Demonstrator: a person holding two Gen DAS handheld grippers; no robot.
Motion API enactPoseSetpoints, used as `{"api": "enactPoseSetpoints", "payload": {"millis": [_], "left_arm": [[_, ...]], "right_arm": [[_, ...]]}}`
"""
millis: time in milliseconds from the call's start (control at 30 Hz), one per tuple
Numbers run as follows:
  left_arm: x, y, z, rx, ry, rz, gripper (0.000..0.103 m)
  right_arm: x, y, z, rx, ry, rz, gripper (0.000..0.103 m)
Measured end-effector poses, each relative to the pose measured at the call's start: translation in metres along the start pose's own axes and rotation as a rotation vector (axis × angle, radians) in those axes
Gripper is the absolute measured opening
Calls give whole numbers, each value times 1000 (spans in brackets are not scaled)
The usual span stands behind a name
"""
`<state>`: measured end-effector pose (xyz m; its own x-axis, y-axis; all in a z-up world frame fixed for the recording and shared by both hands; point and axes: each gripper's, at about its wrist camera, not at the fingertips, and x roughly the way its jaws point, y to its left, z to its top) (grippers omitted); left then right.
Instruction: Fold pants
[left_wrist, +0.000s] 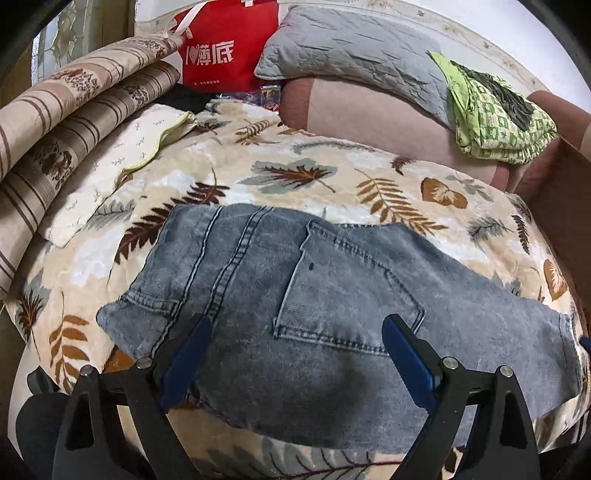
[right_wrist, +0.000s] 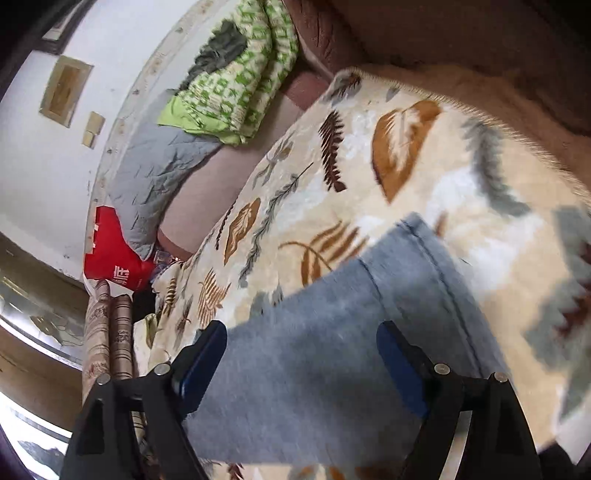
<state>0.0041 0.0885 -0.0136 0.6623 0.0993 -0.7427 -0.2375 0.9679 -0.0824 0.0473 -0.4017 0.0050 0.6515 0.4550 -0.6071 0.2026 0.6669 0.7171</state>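
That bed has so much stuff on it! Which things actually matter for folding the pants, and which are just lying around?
Part of the job:
- jeans, folded, flat on the leaf-print blanket
- left gripper and right gripper, both open above the denim

Just lying about:
- red bag
- grey pillow
- green patterned bundle
- striped bedding

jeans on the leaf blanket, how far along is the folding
Done: the jeans lie flat on the leaf blanket as a compact folded stack, back pocket up, hem edges showing in the right wrist view.

In hand: nothing. The left tool is open above the denim; the right tool is open too, pads clear of the cloth.

Left: possibly one more fold, judging by the long shape.
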Motion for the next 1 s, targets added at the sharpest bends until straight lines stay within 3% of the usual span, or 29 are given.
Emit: {"api": "enactPoseSetpoints", "payload": {"millis": [200,300,467,667,800,867,1000], "left_arm": [[8,-1,-12,26,40,-3,94],[9,-8,-16,48,45,-12,94],[10,-35,-14,90,43,-67,94],[5,-66,-21,146,51,-127,94],[-6,-75,-25,181,44,-141,94],[-12,-72,-23,175,30,-135,94],[-17,-65,-19,150,25,-119,94]], "right_arm": [[55,-50,43,127,54,-40,86],[53,-44,47,113,53,-33,86],[-5,-23,13,69,20,32,86],[-62,-66,-62,251,11,49,86],[-61,-100,-71,366,11,37,86],[-56,-109,-65,396,-4,88,86],[-48,-121,-55,447,-39,92,86]]}}
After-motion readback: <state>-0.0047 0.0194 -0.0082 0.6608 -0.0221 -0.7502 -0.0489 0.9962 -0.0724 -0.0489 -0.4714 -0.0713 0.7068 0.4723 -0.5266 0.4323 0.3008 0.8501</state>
